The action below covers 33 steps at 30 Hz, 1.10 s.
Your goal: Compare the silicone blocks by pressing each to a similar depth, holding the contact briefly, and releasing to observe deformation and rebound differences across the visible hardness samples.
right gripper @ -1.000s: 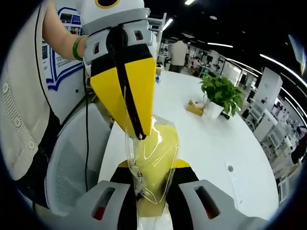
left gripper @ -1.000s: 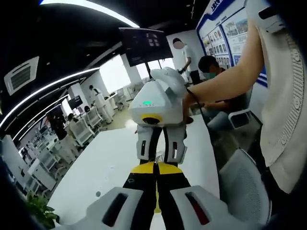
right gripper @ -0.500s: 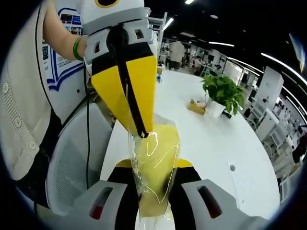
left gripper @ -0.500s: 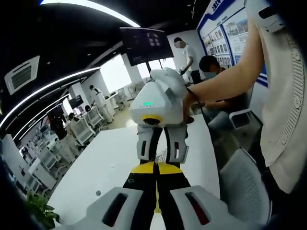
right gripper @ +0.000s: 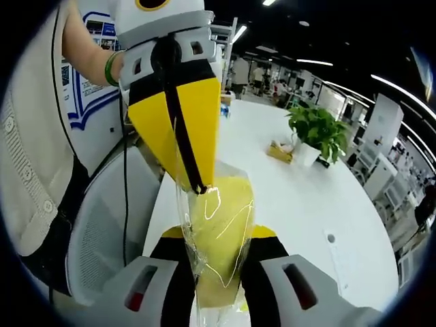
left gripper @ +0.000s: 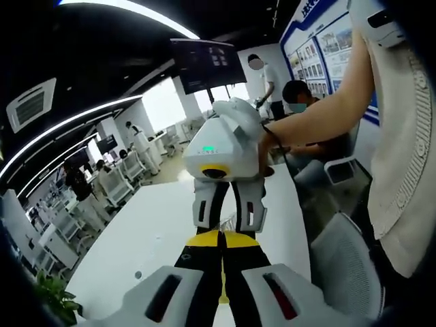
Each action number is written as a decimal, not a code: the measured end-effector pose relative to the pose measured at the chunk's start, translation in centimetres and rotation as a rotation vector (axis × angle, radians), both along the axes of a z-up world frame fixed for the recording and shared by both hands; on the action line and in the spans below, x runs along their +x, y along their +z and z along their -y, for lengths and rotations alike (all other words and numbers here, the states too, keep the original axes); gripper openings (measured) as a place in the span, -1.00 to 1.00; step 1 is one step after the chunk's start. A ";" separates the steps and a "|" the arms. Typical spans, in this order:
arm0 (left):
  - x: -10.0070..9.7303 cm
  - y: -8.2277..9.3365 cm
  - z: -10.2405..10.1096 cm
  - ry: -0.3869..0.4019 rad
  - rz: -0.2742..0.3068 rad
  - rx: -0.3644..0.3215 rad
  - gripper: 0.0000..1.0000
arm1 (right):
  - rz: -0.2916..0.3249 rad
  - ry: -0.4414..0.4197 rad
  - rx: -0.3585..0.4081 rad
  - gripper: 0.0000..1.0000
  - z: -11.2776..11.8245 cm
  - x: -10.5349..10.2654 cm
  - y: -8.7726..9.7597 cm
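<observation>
A yellow silicone block in a clear bag (right gripper: 216, 235) is pinched between both grippers above the white table (right gripper: 300, 197): right gripper (right gripper: 216, 272) at 6 o'clock, left gripper (right gripper: 197, 187) at 12.

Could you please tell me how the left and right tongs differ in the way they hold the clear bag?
The left tongs pinch the bag's thin top edge, tips together; the right tongs sit wider, around the yellow block inside. The left tongs point down from the top of the right gripper view; the right tongs rise from its bottom. Both grip the same bag.
</observation>
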<state>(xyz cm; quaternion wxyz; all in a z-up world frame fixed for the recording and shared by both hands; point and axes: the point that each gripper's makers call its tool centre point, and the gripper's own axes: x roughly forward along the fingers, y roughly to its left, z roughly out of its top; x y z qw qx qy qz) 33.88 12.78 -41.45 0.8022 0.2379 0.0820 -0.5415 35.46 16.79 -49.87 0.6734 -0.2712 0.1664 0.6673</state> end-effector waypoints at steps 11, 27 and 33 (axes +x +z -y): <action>-0.1 -0.2 -0.1 -0.005 -0.005 -0.011 -1.00 | -0.018 -0.003 -0.010 -0.54 0.0 -0.2 -0.3; 0.3 -0.1 -1.5 0.011 -0.044 -0.075 -1.00 | -0.043 -0.013 -0.053 -0.39 -0.6 -0.2 -1.2; 0.5 0.3 -2.1 0.017 -0.052 -0.096 -1.00 | -0.042 -0.016 -0.052 -0.33 -0.9 -0.2 -1.1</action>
